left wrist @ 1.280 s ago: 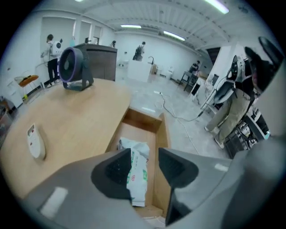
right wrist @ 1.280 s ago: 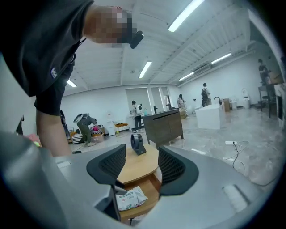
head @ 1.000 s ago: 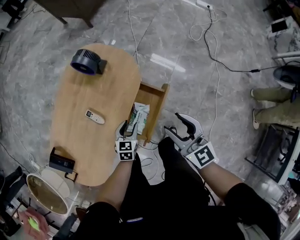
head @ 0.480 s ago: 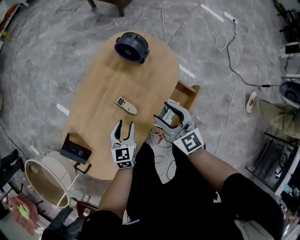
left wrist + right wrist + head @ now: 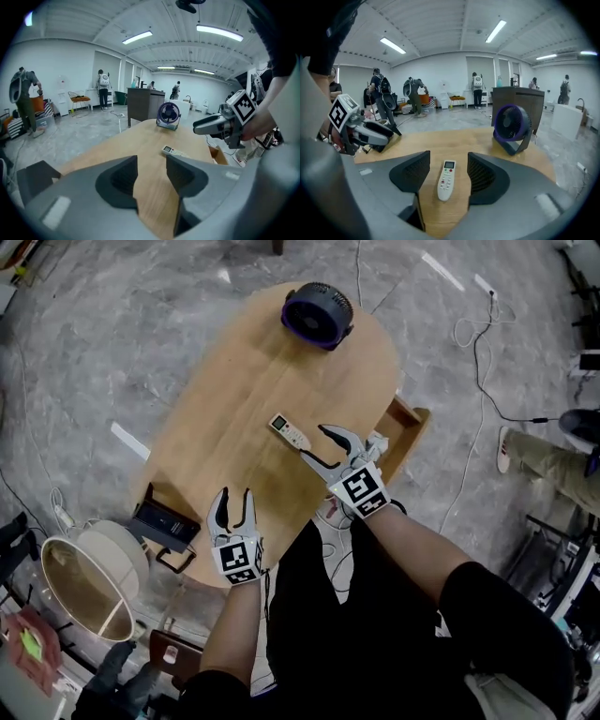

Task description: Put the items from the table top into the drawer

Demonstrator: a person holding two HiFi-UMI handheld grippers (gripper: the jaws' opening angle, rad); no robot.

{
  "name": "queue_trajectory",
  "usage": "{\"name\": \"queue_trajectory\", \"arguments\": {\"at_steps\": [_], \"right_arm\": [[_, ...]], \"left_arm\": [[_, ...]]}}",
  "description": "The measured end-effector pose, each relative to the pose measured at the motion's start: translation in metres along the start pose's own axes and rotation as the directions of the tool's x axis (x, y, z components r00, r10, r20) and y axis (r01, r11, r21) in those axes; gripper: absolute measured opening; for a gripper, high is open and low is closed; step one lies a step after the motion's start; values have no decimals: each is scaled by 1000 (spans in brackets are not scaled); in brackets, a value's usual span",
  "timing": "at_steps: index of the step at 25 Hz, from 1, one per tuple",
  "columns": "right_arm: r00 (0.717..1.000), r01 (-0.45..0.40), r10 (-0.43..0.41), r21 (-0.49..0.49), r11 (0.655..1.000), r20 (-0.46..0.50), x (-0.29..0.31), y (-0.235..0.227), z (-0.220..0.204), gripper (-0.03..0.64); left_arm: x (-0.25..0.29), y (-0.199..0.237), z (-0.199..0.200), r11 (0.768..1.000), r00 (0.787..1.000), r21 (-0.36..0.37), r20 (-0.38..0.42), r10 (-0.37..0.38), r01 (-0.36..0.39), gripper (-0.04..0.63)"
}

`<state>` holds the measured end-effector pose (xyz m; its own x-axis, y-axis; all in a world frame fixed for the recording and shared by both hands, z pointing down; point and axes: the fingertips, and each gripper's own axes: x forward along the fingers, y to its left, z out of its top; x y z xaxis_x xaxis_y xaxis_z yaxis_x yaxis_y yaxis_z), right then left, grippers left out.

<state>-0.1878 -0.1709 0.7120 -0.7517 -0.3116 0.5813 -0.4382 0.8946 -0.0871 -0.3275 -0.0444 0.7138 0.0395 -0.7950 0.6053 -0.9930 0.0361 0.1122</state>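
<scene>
Presently the right gripper [image 5: 312, 442] is over the wooden table [image 5: 225, 381], its jaws wide, having just been opening. The white remote [image 5: 290, 431] lies flat in line between them, untouched. The left gripper [image 5: 234, 499] has its jaws apart, empty.

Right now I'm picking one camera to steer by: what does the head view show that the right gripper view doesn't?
Head view only: the open drawer beside the table. Right gripper view only: the ceiling lights and the room's far wall. Both: the white remote, the purple fan, the wooden table and the left gripper.
</scene>
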Motion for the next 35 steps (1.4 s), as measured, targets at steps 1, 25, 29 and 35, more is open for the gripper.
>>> {"name": "queue_trajectory", "arguments": {"at_steps": [1,25,29,35], "right_arm": [[999,-5,5,4,1000,-36,10,0,-7,267],[898,-41,28,-20,999,-440,110,-2,-95,220],[890,-48,24,-42,998,-455,111,-1,-95,225],[921,-66,45,-42,997,-387,103,-1,-77,224]], "left_arm": [[-6,7,-4,1000,1000,-10,-2,13,-13,201],[-37,71,-45,990,993,-89,-60,104,-109,199],[-31,69,-35,991,994,-80,-39,100,-103,199],[-11,50,-4,998,998,-20,23,54,-54,199]]}}
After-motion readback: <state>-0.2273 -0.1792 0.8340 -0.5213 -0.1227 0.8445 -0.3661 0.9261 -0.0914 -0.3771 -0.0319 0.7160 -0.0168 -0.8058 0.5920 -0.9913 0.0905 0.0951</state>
